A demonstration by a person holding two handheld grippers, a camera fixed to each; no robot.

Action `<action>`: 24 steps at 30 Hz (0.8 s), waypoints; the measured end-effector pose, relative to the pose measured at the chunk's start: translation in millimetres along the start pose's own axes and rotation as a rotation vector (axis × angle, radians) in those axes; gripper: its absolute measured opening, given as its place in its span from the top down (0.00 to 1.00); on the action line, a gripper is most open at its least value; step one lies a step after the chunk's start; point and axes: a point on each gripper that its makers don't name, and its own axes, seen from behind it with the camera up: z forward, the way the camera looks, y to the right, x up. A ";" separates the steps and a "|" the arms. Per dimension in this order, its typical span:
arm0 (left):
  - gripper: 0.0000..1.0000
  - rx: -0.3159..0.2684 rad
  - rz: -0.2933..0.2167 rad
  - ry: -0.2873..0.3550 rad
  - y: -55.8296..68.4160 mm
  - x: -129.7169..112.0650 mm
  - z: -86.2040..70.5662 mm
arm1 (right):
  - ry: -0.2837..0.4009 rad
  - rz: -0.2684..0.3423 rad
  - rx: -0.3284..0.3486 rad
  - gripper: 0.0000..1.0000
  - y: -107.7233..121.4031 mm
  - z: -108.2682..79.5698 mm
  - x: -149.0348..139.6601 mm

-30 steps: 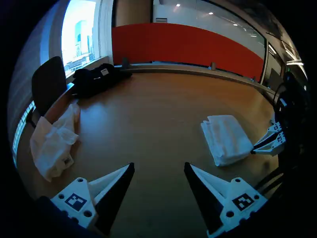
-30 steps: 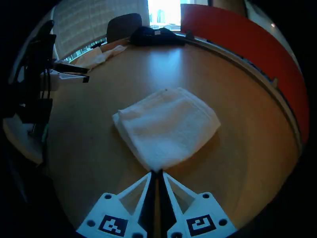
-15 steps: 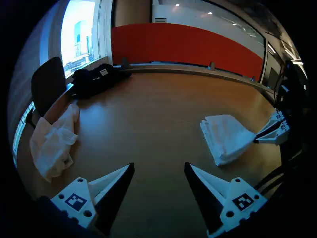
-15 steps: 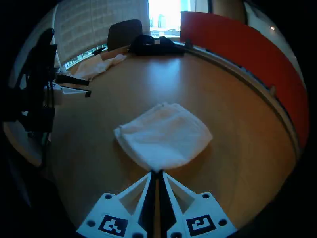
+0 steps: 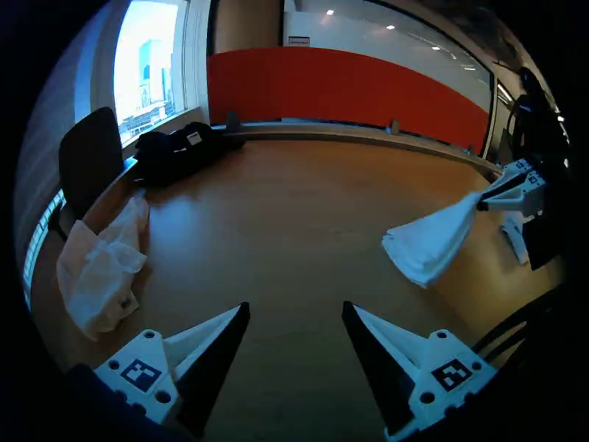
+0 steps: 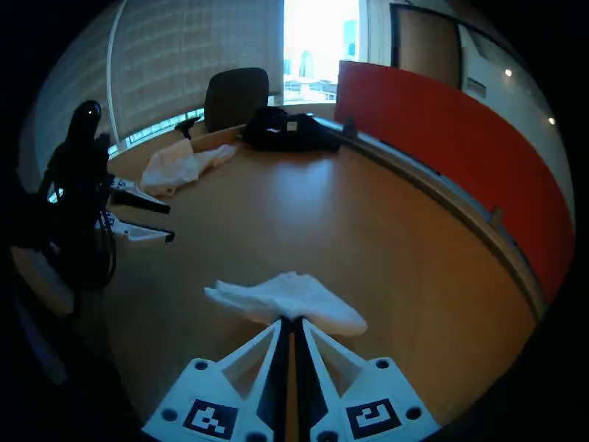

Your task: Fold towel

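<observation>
The folded white towel (image 5: 431,243) hangs in the air at the right of the left gripper view, above the wooden table (image 5: 294,199). My right gripper (image 5: 481,204) is shut on its upper corner. In the right gripper view the towel (image 6: 291,298) droops just past the closed fingertips of my right gripper (image 6: 294,322). At the bottom of its own view my left gripper (image 5: 294,313) stands open over bare table, well to the left of the towel. Seen from the right gripper view, the left gripper (image 6: 171,223) is at the left, held by a person's dark-sleeved arm.
A crumpled white cloth (image 5: 96,272) lies at the table's left edge, also seen as the cloth (image 6: 173,163). A black bag (image 5: 177,147) lies at the far end near a dark chair (image 5: 88,158). A red partition (image 5: 346,81) runs along the table's far side.
The right gripper has lifted the folded towel off the table by one corner; it now hangs and sags. The left gripper has stayed open in place.
</observation>
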 end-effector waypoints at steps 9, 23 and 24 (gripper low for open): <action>0.07 -0.004 0.008 -0.001 1.3 -1.5 -2.3 | 0.047 -0.019 -0.010 0.95 11.0 -21.1 38.2; 0.07 -0.010 0.008 0.008 1.1 -0.6 -6.5 | 0.088 0.001 -0.040 0.95 31.2 -51.5 59.2; 0.07 -0.011 0.010 0.009 1.2 -0.3 -6.7 | 0.090 0.002 -0.042 0.95 32.9 -54.0 59.8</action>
